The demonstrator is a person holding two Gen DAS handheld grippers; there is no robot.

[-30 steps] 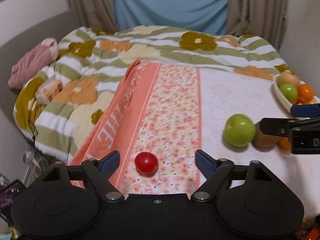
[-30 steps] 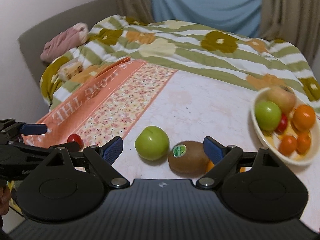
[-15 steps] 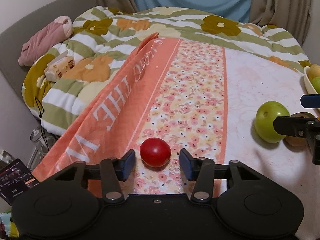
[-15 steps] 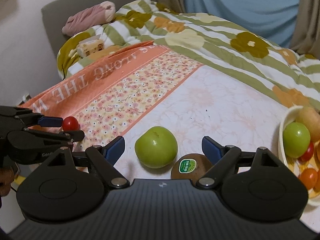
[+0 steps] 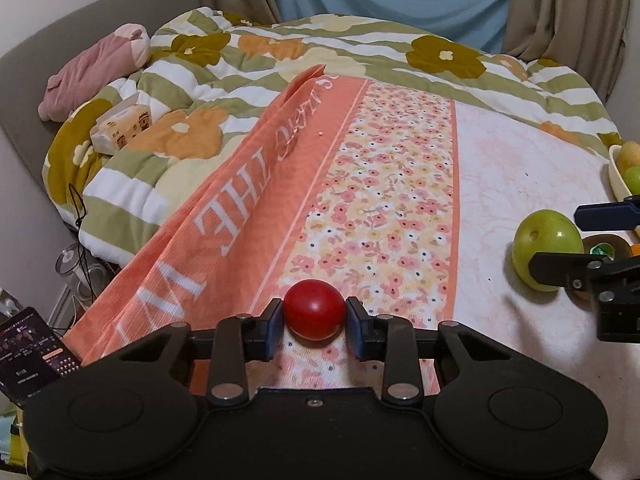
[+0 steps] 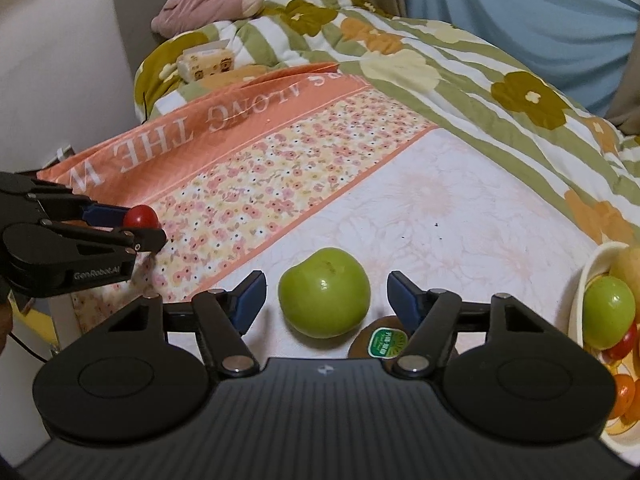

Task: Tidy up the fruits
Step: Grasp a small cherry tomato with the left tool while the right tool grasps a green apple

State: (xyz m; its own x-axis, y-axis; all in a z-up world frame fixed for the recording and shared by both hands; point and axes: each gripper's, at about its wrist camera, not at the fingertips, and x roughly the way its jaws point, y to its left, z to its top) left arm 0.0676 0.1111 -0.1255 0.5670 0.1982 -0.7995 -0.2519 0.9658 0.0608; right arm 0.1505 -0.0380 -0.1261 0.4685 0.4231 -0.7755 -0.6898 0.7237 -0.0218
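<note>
My left gripper [image 5: 314, 322] is shut on a small red tomato [image 5: 314, 314] at the near edge of the floral cloth; the tomato also shows in the right wrist view [image 6: 141, 217]. My right gripper [image 6: 325, 299] is open, its blue pads on either side of a green apple [image 6: 324, 297] that rests on the white cloth. A brown kiwi [image 6: 382, 342] with a green sticker lies just right of the apple, partly hidden by the gripper body. A white fruit bowl [image 6: 579, 292] at the far right holds a green apple, tomatoes and oranges.
An orange lettered cloth [image 5: 224, 216] hangs over the table's left edge. A green striped floral quilt [image 5: 320, 52] lies behind, with a tissue pack [image 5: 122, 128] and a pink bundle [image 5: 92, 72] on it. A phone [image 5: 30, 350] sits at lower left.
My left gripper has moved forward and closed from open onto the red tomato. My right gripper has moved closer so the green apple sits between its open fingers.
</note>
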